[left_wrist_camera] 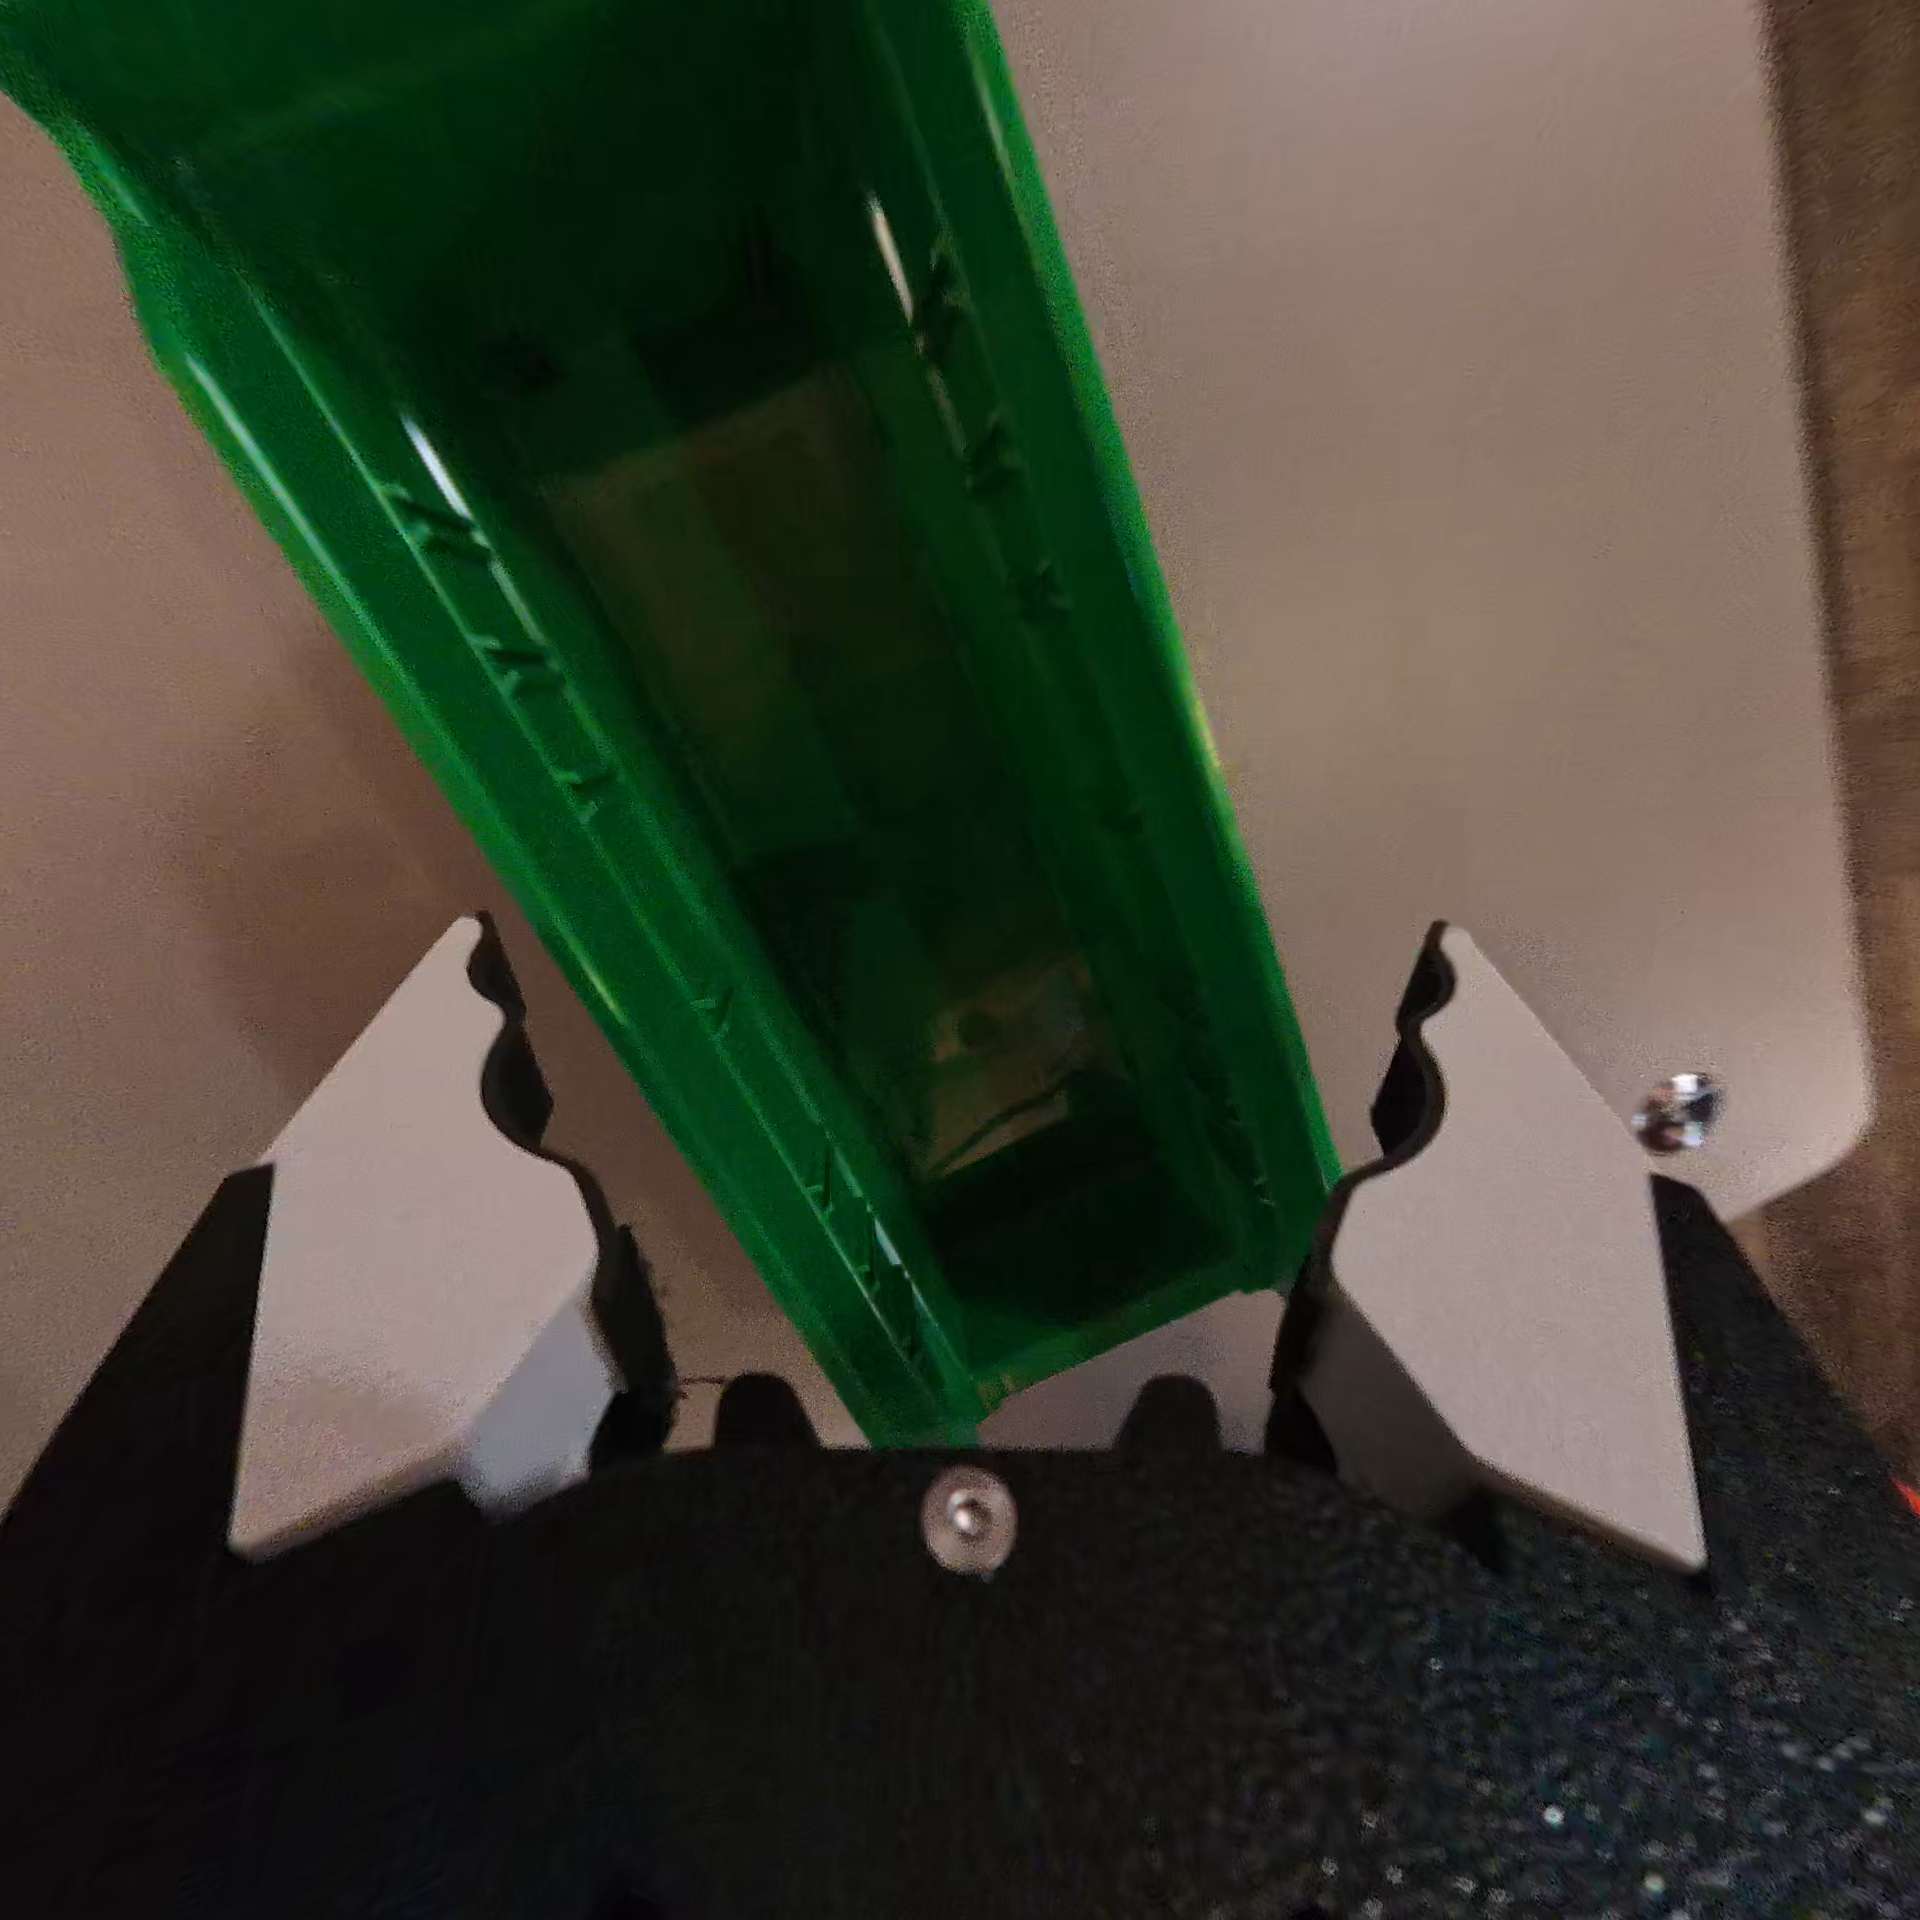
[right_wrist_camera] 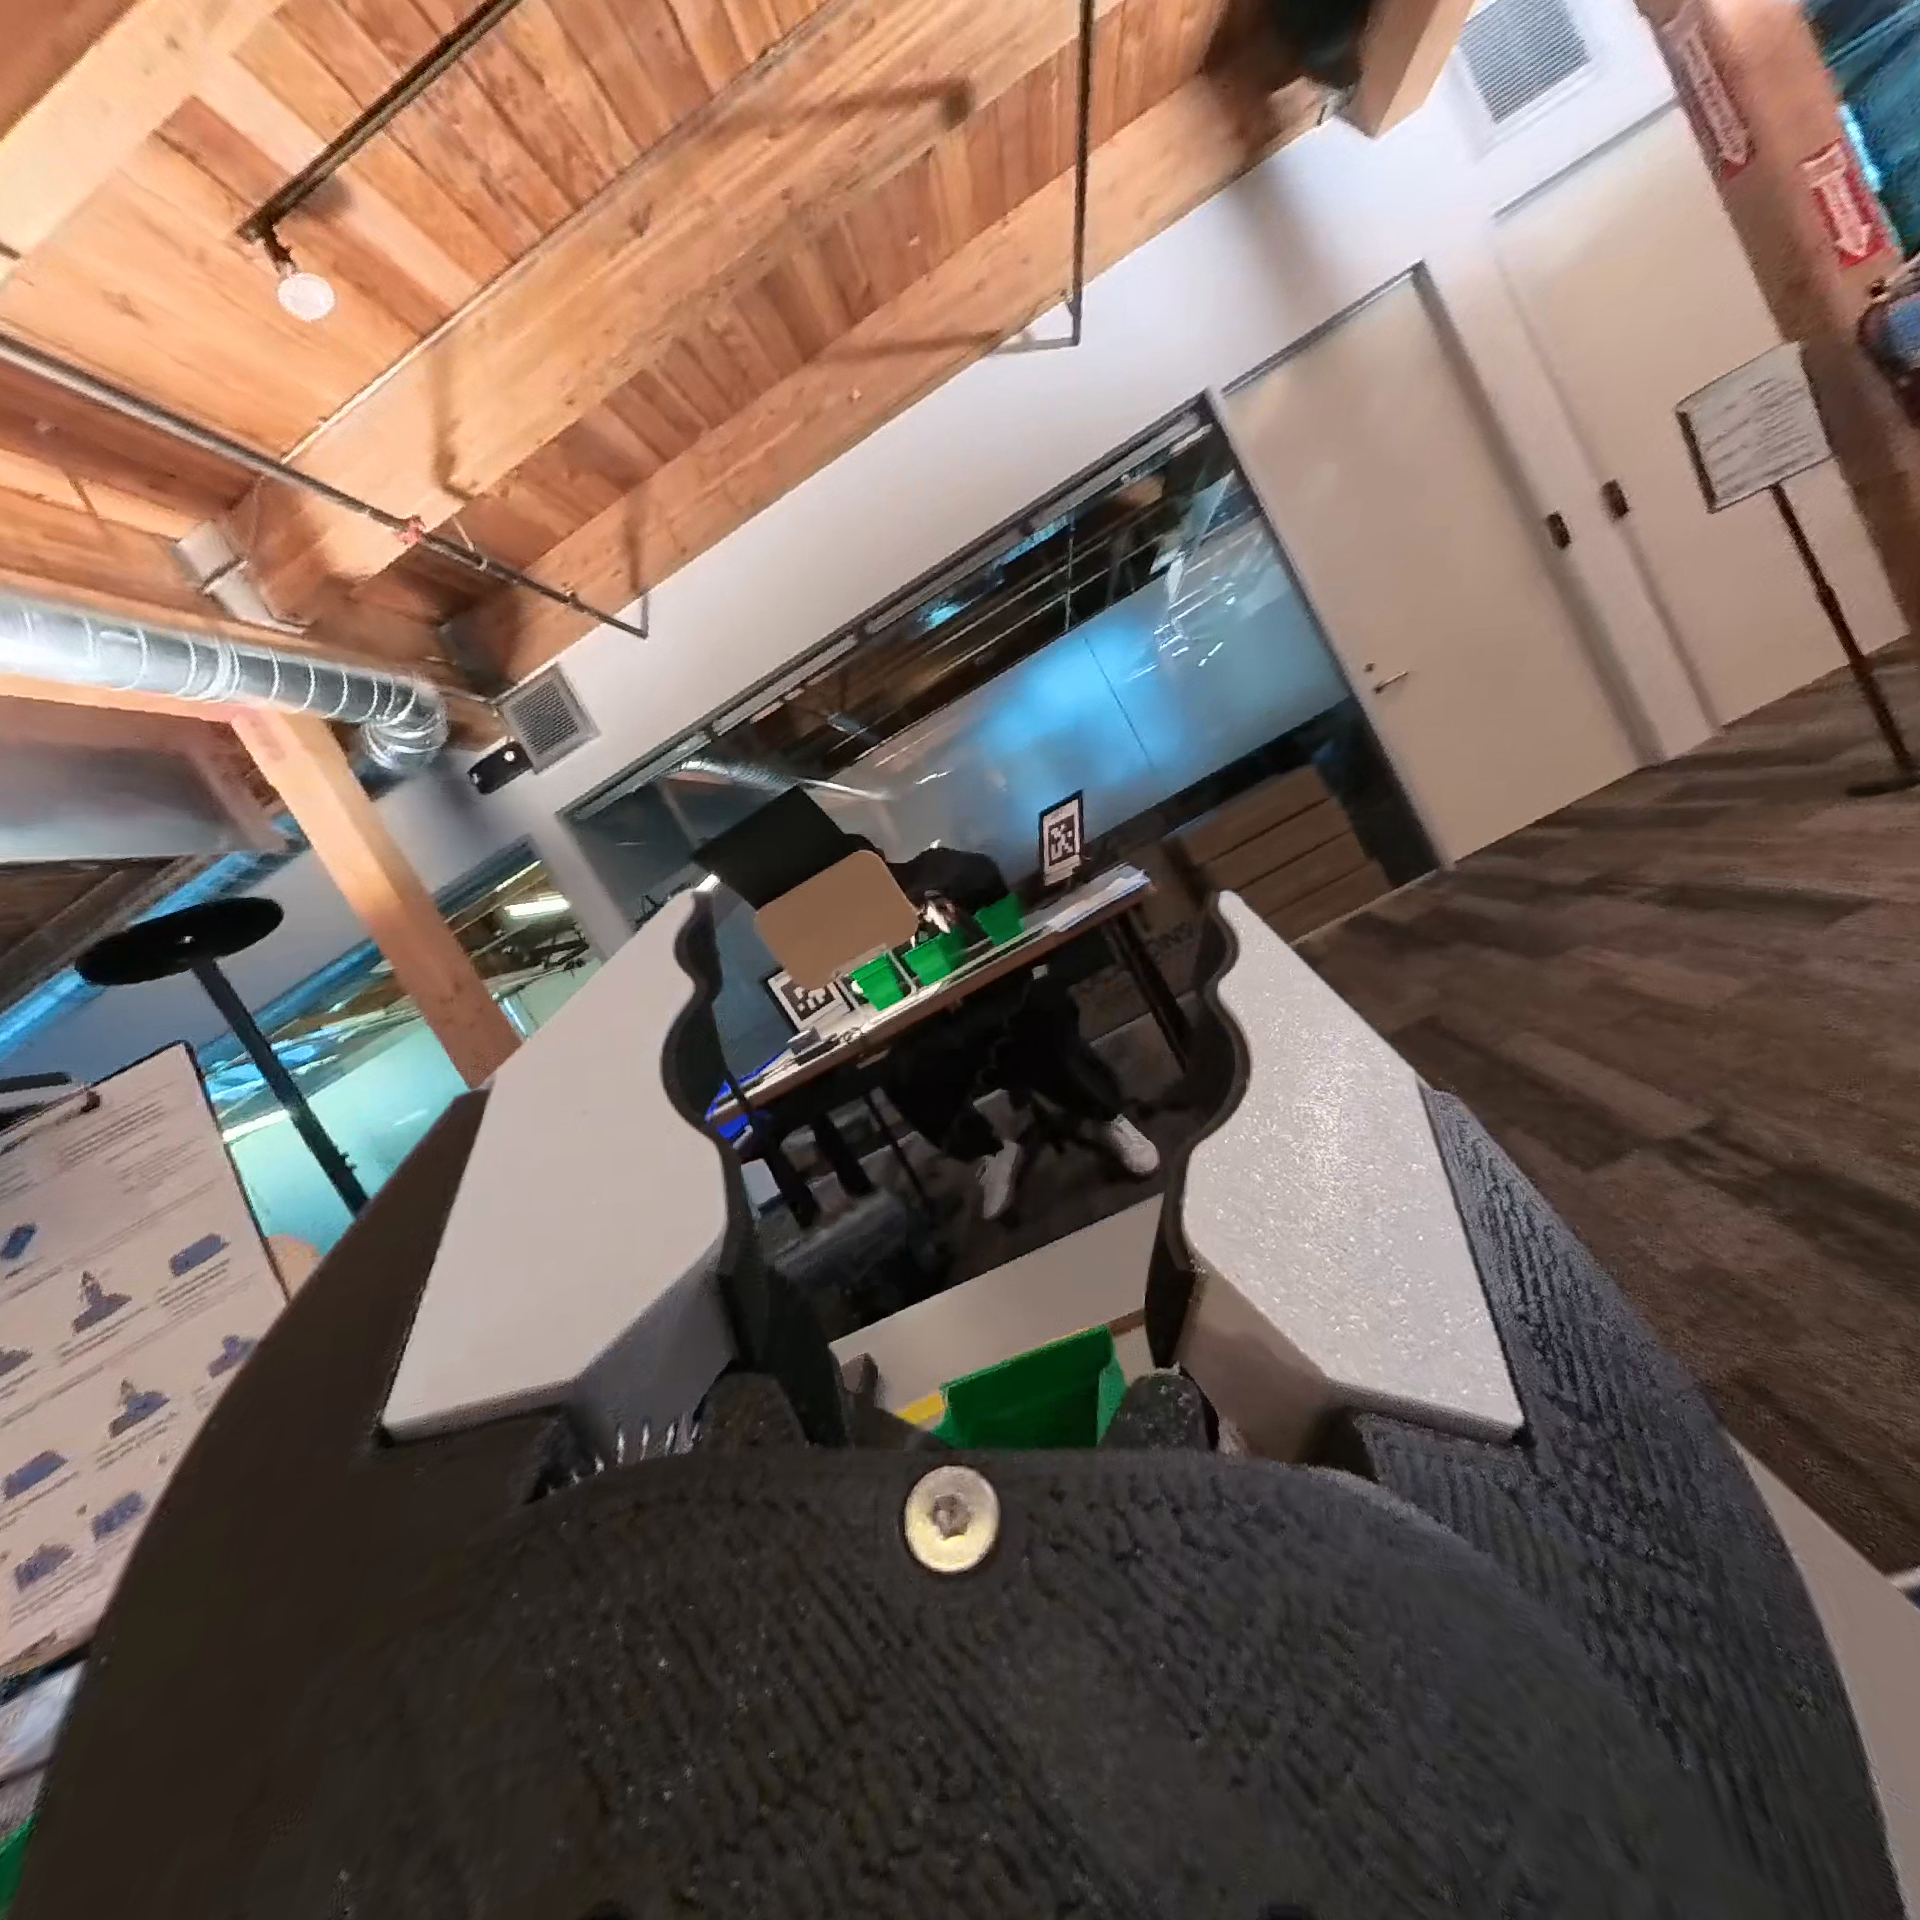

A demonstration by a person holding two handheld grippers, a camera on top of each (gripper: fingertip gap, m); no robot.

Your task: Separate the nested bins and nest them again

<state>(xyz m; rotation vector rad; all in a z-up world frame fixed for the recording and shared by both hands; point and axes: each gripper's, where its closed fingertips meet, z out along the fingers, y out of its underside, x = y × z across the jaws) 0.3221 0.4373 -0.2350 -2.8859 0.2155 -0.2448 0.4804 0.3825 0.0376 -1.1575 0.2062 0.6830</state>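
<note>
A long green bin (left_wrist_camera: 727, 623) lies on the white table (left_wrist_camera: 1455, 520) and runs from between my left gripper's fingers up to the top left. Doubled rims along its sides suggest one bin sits inside another, but I cannot tell for sure. My left gripper (left_wrist_camera: 956, 930) is open around the bin's near end. Its right finger (left_wrist_camera: 1351, 1195) touches the bin's corner and its left finger (left_wrist_camera: 540, 1143) stands apart from it. My right gripper (right_wrist_camera: 961, 935) is open and empty, tilted up toward the room. A corner of a green bin (right_wrist_camera: 1029, 1392) shows low between its fingers.
The table's right edge and rounded corner (left_wrist_camera: 1839, 1039) border brown carpet (left_wrist_camera: 1860, 520). Far off in the right wrist view, a person sits at another table (right_wrist_camera: 997, 966) with small green bins. A poster board (right_wrist_camera: 114, 1330) stands at left, a sign stand (right_wrist_camera: 1829, 582) at right.
</note>
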